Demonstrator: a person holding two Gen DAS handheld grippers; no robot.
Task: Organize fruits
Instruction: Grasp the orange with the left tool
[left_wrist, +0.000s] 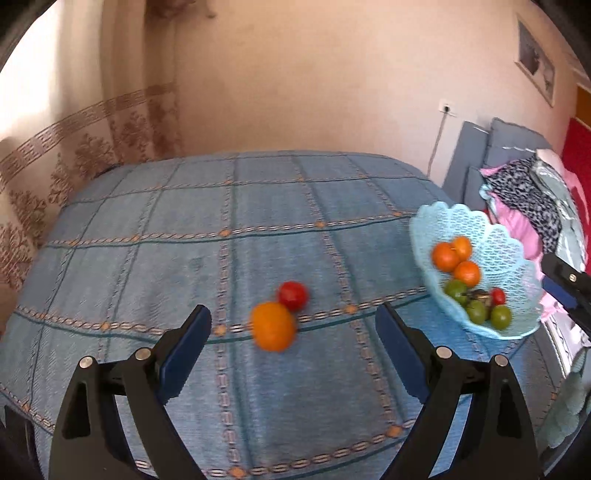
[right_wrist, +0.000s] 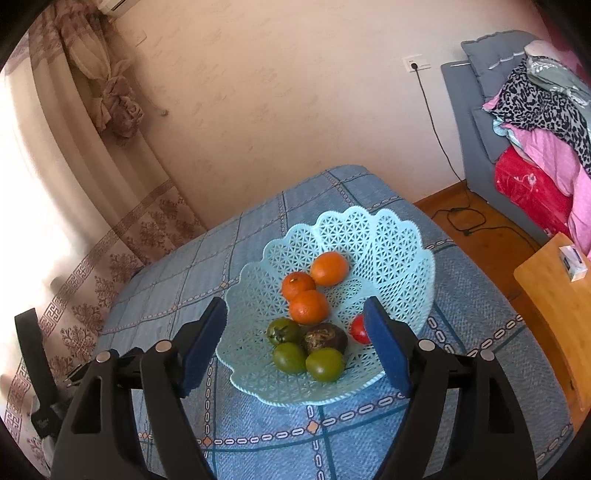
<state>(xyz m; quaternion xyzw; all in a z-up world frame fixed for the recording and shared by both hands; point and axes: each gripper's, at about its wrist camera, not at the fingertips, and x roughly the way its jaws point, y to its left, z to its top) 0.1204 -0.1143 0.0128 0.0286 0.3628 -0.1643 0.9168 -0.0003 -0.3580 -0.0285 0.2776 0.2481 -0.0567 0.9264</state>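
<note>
Awaiting pickup: orange (left_wrist: 273, 331), touching red tomato (left_wrist: 293, 295), on blue cloth left of basket (left_wrist: 517, 266). Likely firm, rollable; grip its widest sides. Left gripper (left_wrist: 293, 323) and right gripper (right_wrist: 295, 319) spread, empty.

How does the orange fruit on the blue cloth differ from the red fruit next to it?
The orange fruit looks larger than the red fruit. The orange fruit lies nearer the open left tool, the red fruit just behind it. The orange fruit looks blurred; the red fruit is sharper. Both are round and lie on the cloth, outside the basket, and seem to touch.
</note>
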